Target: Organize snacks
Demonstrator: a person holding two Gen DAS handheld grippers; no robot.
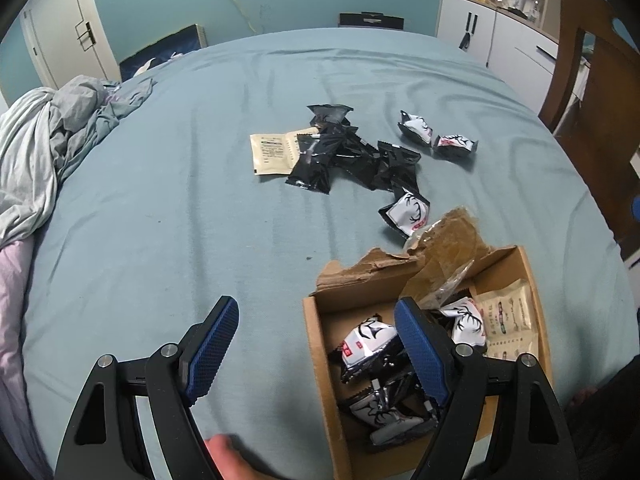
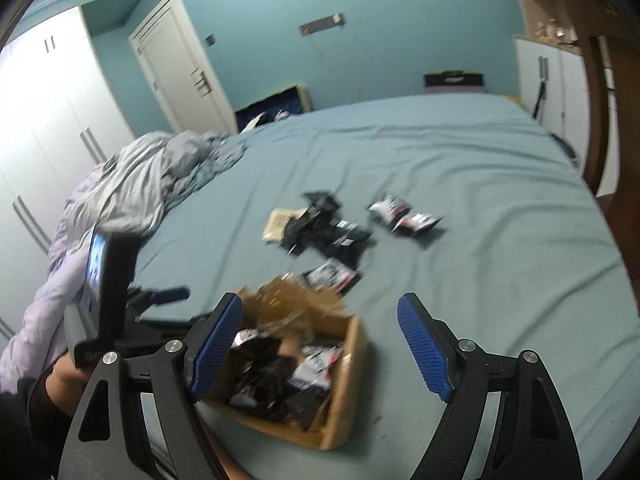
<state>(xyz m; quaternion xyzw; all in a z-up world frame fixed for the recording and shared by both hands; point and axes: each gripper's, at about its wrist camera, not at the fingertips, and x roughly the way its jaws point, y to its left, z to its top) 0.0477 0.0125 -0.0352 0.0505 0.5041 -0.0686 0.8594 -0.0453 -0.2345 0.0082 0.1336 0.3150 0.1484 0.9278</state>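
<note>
A brown cardboard box (image 1: 316,344) sits on the bed with several black-and-white snack packets (image 1: 366,344) and a beige sachet (image 1: 510,320) inside. Loose black packets (image 1: 332,156), a beige sachet (image 1: 272,152) and white antler-print packets (image 1: 416,126) lie on the sheet beyond it. My left gripper (image 1: 316,344) is open and empty, its right finger over the box. My right gripper (image 2: 320,344) is open and empty above the box (image 2: 344,400), with the loose packets (image 2: 328,232) ahead. The left gripper's body (image 2: 108,280) shows at the left of the right wrist view.
The blue-green bed sheet (image 1: 200,200) spreads wide. A crumpled grey blanket (image 1: 48,140) lies at the left. A wooden chair (image 1: 592,92) stands at the right edge. White cabinets (image 1: 496,32) and a door (image 2: 180,68) line the far walls.
</note>
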